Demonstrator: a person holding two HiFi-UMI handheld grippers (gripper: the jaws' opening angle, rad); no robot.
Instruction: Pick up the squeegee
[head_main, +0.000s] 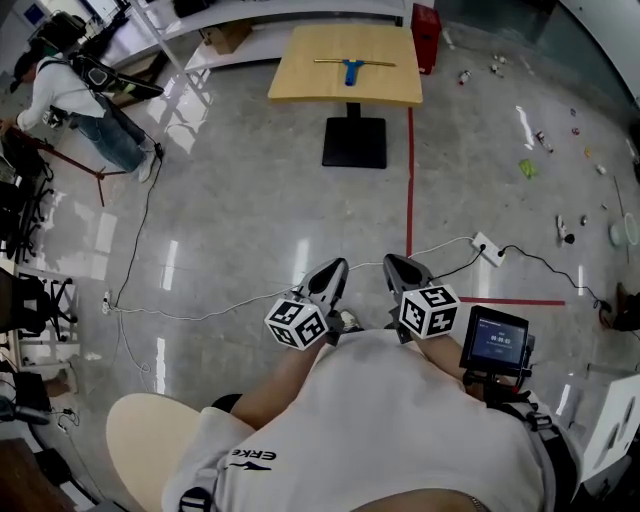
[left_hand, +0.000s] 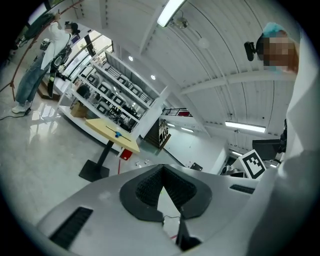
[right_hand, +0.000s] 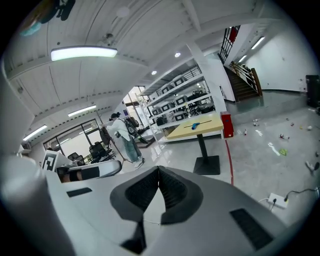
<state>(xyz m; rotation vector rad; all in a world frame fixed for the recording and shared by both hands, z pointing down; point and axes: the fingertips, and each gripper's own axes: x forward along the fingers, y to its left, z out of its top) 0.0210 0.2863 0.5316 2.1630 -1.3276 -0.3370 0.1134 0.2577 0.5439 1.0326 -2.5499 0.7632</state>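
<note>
In the head view we count one squeegee (head_main: 352, 68) lying on one bench (head_main: 300, 85), well apart from our two grippers (nothing is picked up yet): the left gripper (head_main: 333, 268) and the right gripper (head_main: 396, 264). In the left gripper view the fingers are pressed together and empty. In the right gripper view the fingers are likewise together and empty, so we judge that the approach and grasp both remain.
</note>
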